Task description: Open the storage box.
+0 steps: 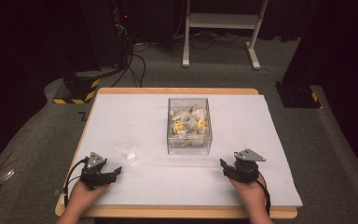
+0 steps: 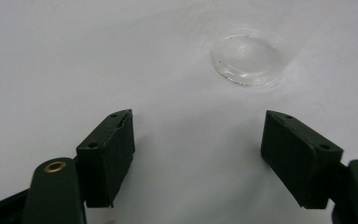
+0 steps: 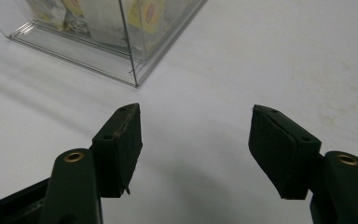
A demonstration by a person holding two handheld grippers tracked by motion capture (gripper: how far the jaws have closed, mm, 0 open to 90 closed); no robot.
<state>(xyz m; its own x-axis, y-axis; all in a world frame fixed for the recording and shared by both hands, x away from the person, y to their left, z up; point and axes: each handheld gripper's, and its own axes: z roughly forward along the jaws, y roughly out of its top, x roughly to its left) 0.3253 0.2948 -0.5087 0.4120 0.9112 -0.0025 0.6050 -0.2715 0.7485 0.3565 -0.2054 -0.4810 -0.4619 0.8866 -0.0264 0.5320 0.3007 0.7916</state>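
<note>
Nearest the desk's front edge, the left tongs (image 1: pixel 114 171) and right tongs (image 1: pixel 223 164) rest with jaws spread wide, holding nothing. Beyond the left tongs stands a small clear plastic cup (image 1: pixel 127 148). Farther back, mid-desk (image 1: pixel 242 116), sits a clear rectangular box of white and yellow sachets (image 1: pixel 189 125).

A clear rectangular box (image 1: pixel 189 125) stands upright near the middle of the counter (image 1: pixel 242 182), slightly toward the far edge, open at the top. It holds a loose heap of small paper packets (image 1: pixel 188 122), white and grey, some with yellow labels. A small clear cup (image 1: pixel 127 148) stands upright, well left of the box, toward the near-left corner.
</note>
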